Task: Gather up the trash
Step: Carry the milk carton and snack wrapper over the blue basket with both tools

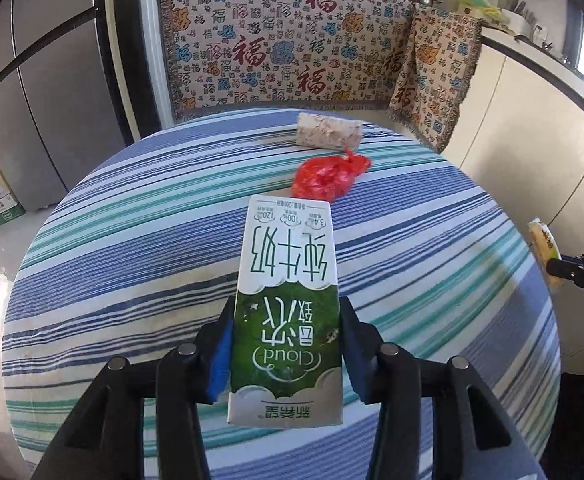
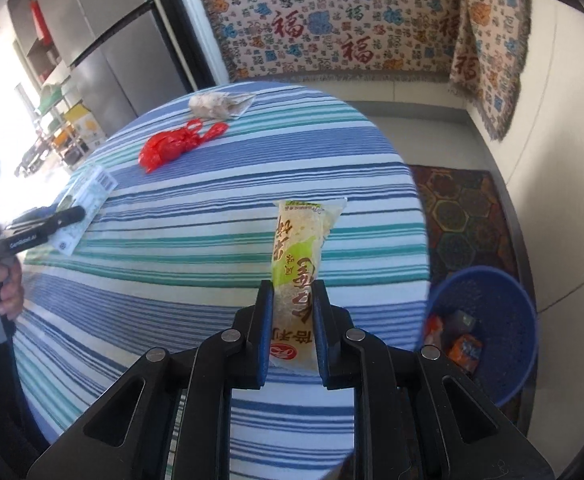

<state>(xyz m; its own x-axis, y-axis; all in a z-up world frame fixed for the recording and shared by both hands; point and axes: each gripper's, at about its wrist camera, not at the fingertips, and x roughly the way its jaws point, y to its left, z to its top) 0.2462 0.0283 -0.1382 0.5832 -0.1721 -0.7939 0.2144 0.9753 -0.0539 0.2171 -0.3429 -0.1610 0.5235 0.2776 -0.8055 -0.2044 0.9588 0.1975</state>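
In the left wrist view, the left gripper (image 1: 287,348) is clamped on a green and white milk carton (image 1: 287,304) at the lower centre of the frame; its blue pads (image 1: 219,356) press both long sides, and the carton appears lifted clear of the striped tablecloth (image 1: 131,240). Two pieces still lie on the table near the top centre: a crumpled red plastic bag (image 1: 330,176) and, just beyond it, a rolled pale wrapper (image 1: 328,130). At the right edge the other gripper shows with a yellowish packet, small and partly cut off.

In the right wrist view, the right gripper (image 2: 292,320) is closed tight on a yellow-green snack packet (image 2: 298,256) at the centre of the frame, the packet standing up out of the jaws above the table edge. A blue bin (image 2: 508,288) sits on the floor at the lower right and already holds some orange and dark scraps. The red bag (image 2: 163,150) and pale wrapper (image 2: 215,106) remain at the upper left.

Judged from this, the job is partway: some trash is binned, two pieces are in hand, and two remain uncollected.
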